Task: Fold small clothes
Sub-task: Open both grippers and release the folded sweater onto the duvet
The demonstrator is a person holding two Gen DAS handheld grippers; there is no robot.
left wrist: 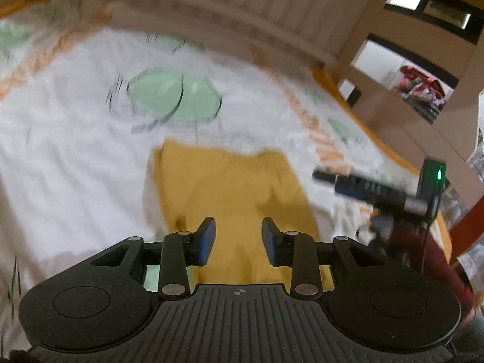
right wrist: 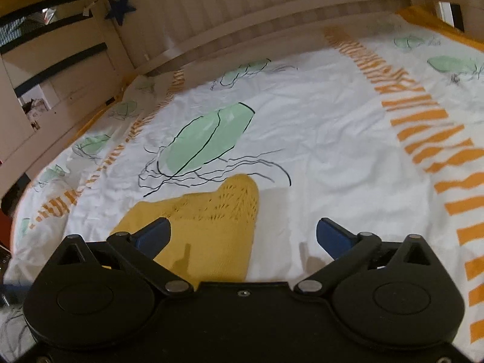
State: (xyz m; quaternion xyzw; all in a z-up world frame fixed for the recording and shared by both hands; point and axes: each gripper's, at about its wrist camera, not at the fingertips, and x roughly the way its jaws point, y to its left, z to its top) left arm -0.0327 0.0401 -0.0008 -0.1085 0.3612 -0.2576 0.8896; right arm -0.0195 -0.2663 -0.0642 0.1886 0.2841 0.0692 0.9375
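A small mustard-yellow knit garment lies flat on the white bedspread. In the left wrist view, which is blurred, my left gripper is open and empty just above the garment's near part. The right gripper shows at the right of that view, beside the garment's right edge. In the right wrist view the garment lies at lower left, its lacy corner pointing away. My right gripper is wide open and empty, its left finger over the garment and its right finger over bare bedspread.
The bedspread carries green beetle prints and orange striped bands. A wooden slatted bed rail runs along the far side. A dark blue star hangs at the far left. Shelves with clothes stand at the right.
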